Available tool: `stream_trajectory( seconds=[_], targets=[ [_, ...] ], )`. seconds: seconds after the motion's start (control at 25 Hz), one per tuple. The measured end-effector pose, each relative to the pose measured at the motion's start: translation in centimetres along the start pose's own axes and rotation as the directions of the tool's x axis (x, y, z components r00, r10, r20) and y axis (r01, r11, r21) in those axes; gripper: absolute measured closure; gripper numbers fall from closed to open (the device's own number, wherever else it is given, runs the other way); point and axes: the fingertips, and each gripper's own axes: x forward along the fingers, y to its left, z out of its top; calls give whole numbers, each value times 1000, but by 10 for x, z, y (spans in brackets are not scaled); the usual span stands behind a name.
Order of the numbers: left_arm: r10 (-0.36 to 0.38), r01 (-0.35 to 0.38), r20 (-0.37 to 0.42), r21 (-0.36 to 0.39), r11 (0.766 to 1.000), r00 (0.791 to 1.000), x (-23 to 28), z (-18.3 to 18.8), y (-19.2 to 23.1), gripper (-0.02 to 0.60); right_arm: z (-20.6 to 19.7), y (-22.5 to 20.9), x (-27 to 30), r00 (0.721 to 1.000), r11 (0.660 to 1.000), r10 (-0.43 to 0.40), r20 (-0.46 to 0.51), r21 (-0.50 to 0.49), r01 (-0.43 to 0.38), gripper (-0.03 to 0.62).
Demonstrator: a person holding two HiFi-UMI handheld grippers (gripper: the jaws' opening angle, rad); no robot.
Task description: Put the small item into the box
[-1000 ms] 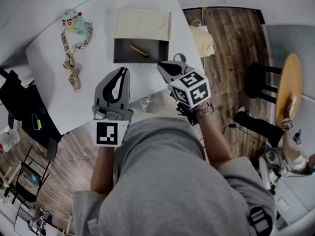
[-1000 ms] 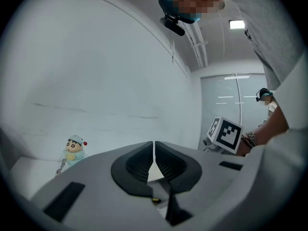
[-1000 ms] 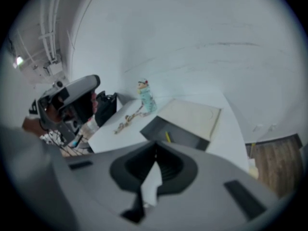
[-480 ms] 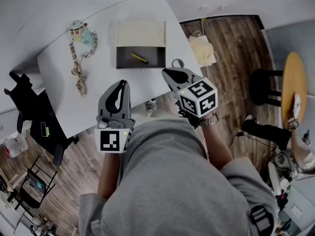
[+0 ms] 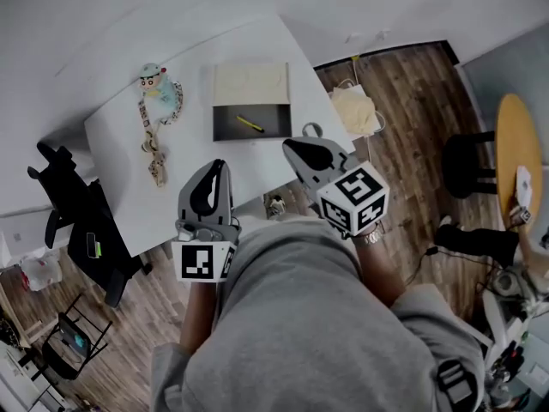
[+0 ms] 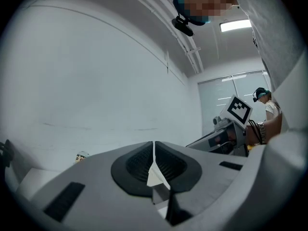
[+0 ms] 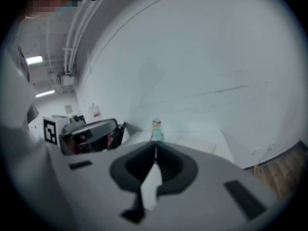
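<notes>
The person is holding both grippers close to the near edge of the white table. The left gripper and the right gripper are each showing jaws pressed together, with nothing between them. The small yellow item is lying inside the dark tray of the open box, whose cream lid is folded back. A toy figure on a lanyard is resting on the table beside the box, well apart from both grippers.
</notes>
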Motion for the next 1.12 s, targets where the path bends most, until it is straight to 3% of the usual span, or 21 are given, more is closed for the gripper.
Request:
stream_trajectory(
  seconds=[0.68, 1.12],
  targets=[
    [8, -9, 82, 14, 1000, 997, -27, 45, 0, 537, 59, 35, -51, 974, 999, -10, 225, -36, 18, 562],
    [-22, 15, 102, 68, 998, 995, -34, 59, -14, 537, 71, 47, -68, 963, 997, 6, 269, -70, 14, 562]
  ],
)
